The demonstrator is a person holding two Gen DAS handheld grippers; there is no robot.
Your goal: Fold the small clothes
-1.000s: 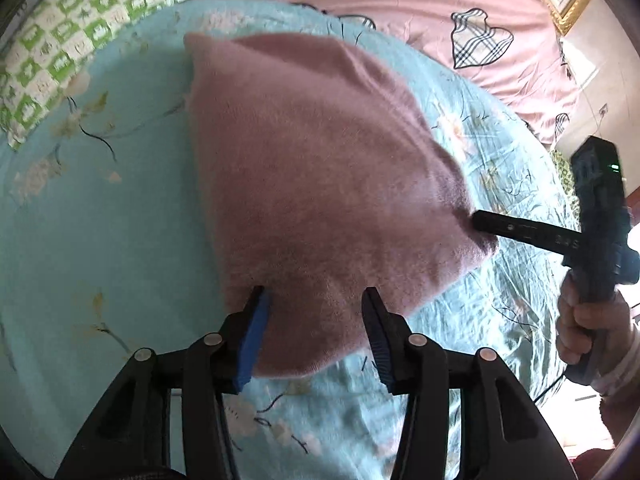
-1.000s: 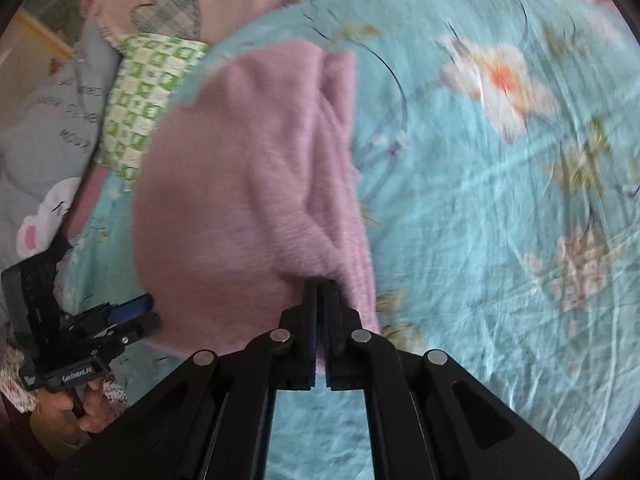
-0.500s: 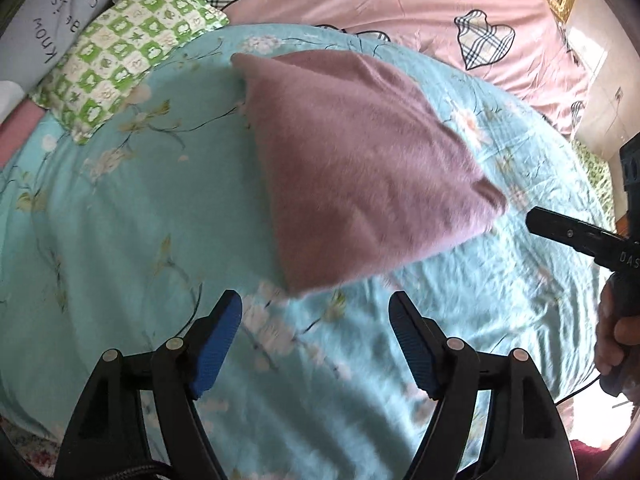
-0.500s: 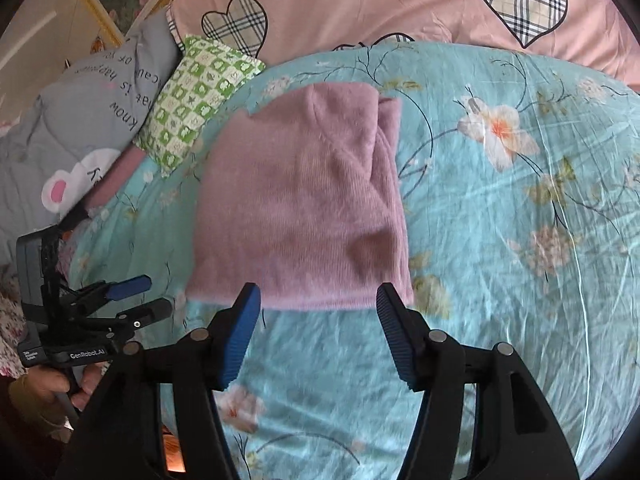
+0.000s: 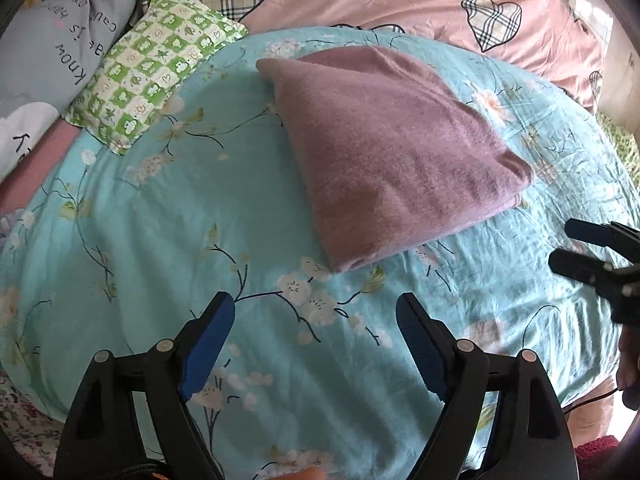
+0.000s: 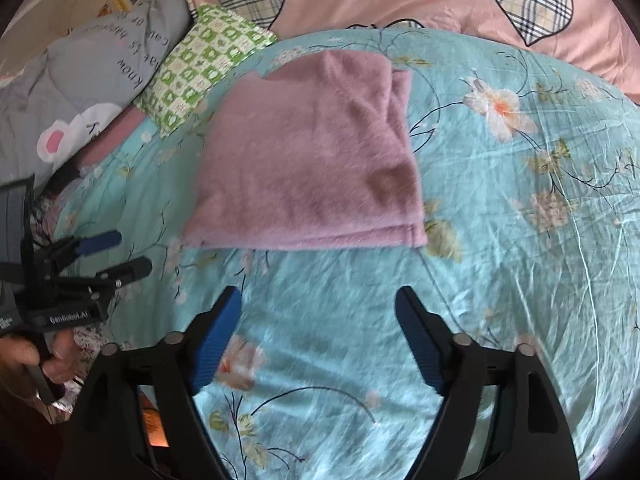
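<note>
Far left, the grey cushion [image 6: 80, 80] with printed lettering lies against the bed edge; the right wrist view shows its white-and-pink animal patch, which the left wrist view crops to a white sliver. Just beside it, green checked pillow [image 5: 156, 68], one corner lying on the floral sheet [image 5: 160, 216]. Left gripper [image 5: 314, 338] hangs over bare sheet, jaws spread wide, blue pads [image 5: 208, 344] holding nothing. Only the right wrist view shows the left gripper from outside [image 6: 116, 254], at the left edge, with the person's fingers [image 6: 36, 360] wrapped round its handle and white lettering on its body. Centre: folded mauve garment [image 5: 392, 152], lying flat on the sheet, apart from both grippers. In the left wrist view it reads as a thick wedge with a rounded fold at its right corner. The right wrist view gives it as a squarish block [image 6: 316, 160] and shows a stacked hem along the near edge plus a narrower layer sticking out along its right side. Behind it, the pink cover [image 5: 380, 4] with plaid hearts. Right gripper [image 6: 318, 334] also spread wide over the sheet, short of the garment's near hem, gripping nothing. The left wrist view catches its tips [image 5: 576, 248] at the far right, parted, blurred. Far right, right wrist view only: a large orange-centred flower print [image 6: 500, 110] on the sheet.
</note>
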